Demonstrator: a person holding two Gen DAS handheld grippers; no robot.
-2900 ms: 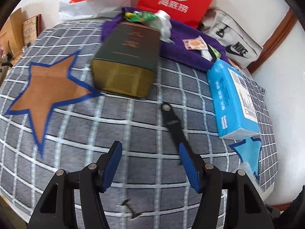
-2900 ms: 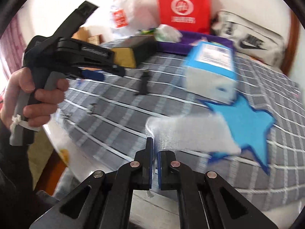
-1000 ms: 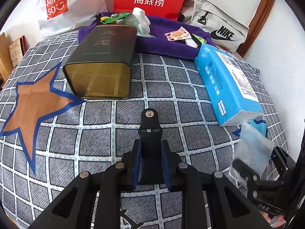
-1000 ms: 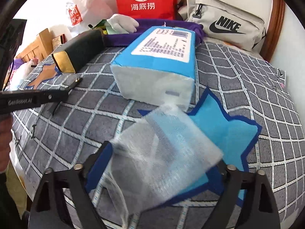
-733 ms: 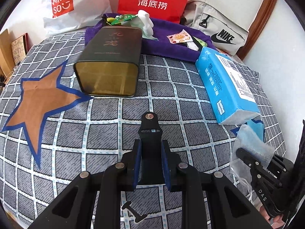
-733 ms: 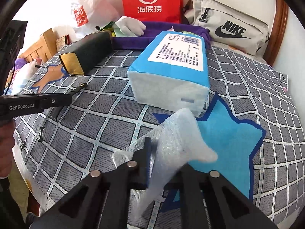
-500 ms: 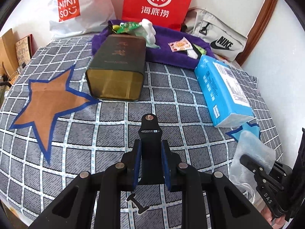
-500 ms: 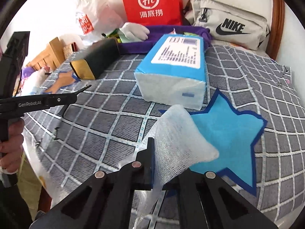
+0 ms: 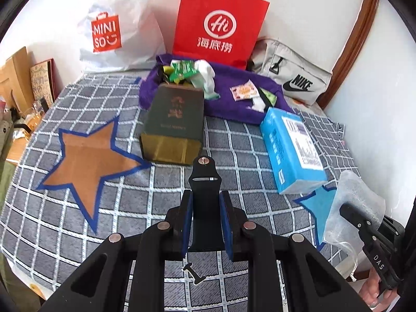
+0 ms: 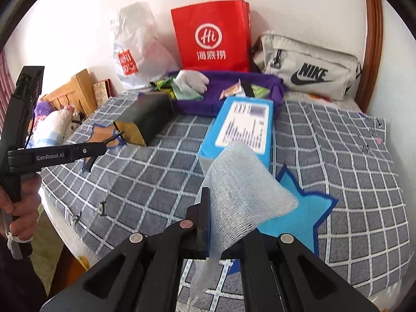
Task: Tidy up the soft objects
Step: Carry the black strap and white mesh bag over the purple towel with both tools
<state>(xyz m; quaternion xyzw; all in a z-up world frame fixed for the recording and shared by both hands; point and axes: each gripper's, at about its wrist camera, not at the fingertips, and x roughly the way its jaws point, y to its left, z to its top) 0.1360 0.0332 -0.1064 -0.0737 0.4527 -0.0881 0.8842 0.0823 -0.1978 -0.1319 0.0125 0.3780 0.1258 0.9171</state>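
Our left gripper (image 9: 205,223) clamps a black rubbery strap (image 9: 205,182), lifted clear of the grey checked bedcover (image 9: 156,197). Our right gripper (image 10: 221,223) is clenched on a white foam mesh sleeve (image 10: 241,182), held above the blue felt star (image 10: 291,218). Beyond it lie a blue tissue pack (image 10: 241,127) and a dark green tin (image 9: 174,119), well apart.

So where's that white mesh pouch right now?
The white mesh pouch is clamped in the right gripper, lifted above the blue star patch, just in front of the blue tissue pack.
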